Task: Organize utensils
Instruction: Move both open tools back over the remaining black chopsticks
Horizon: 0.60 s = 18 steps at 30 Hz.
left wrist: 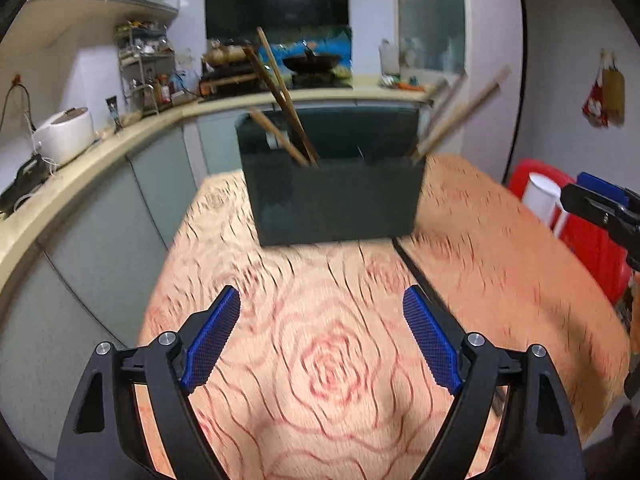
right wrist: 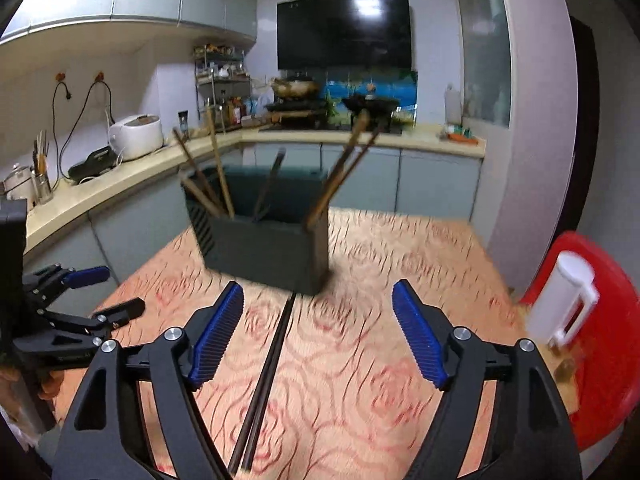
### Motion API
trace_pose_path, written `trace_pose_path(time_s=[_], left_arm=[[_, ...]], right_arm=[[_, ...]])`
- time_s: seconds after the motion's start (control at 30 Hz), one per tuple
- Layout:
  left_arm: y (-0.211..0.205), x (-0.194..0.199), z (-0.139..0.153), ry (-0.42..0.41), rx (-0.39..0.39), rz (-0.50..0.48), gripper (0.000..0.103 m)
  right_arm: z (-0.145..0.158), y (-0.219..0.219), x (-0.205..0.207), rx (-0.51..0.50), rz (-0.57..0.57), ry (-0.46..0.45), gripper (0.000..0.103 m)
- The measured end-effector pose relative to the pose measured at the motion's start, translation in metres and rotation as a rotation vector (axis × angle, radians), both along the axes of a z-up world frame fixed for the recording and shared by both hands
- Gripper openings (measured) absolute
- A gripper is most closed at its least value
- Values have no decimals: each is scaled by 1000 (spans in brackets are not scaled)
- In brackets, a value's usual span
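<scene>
in the left wrist view the left gripper (left wrist: 321, 330) hangs spread wide over the rose-patterned tablecloth (left wrist: 332, 380), nothing between its ribbed blue pads (left wrist: 216, 336). the dark utensil holder (left wrist: 332, 196), a boxy bin with compartments, stands ahead on the cloth; brown wooden chopsticks (left wrist: 280, 92) lean out of its left end, paler ones (left wrist: 460, 116) out of its right. part of a dark pair of chopsticks (left wrist: 412, 268) lies flat on the cloth in front of the holder's right corner.

in the right wrist view the right gripper (right wrist: 318, 334) is also spread and empty, and the dark pair of chopsticks (right wrist: 266, 372) runs lengthways on the cloth between its jaws, nearer the left one. they are thin, smooth and close together, so i judge it best to centre the jaws over both sticks, come down low and pinch across them together, or one may roll free.
</scene>
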State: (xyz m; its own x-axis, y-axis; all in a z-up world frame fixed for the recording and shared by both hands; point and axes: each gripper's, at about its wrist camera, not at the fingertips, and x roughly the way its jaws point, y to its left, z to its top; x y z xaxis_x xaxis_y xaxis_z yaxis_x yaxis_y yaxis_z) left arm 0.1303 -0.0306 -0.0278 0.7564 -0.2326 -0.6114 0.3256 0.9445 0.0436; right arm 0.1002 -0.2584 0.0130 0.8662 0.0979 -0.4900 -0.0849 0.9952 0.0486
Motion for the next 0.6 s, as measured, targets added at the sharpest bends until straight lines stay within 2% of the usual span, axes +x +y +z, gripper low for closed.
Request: trace_pose_path(time_s=[0.2,0.6], left_arm=[[-4,-18,-33,43,16,-15,81],[-13,-24,-52,88,22,15,81]], right_arm=[[-37,2,-16,44,-8,59,77],[-67,-5,-30,47,-60,93,77]])
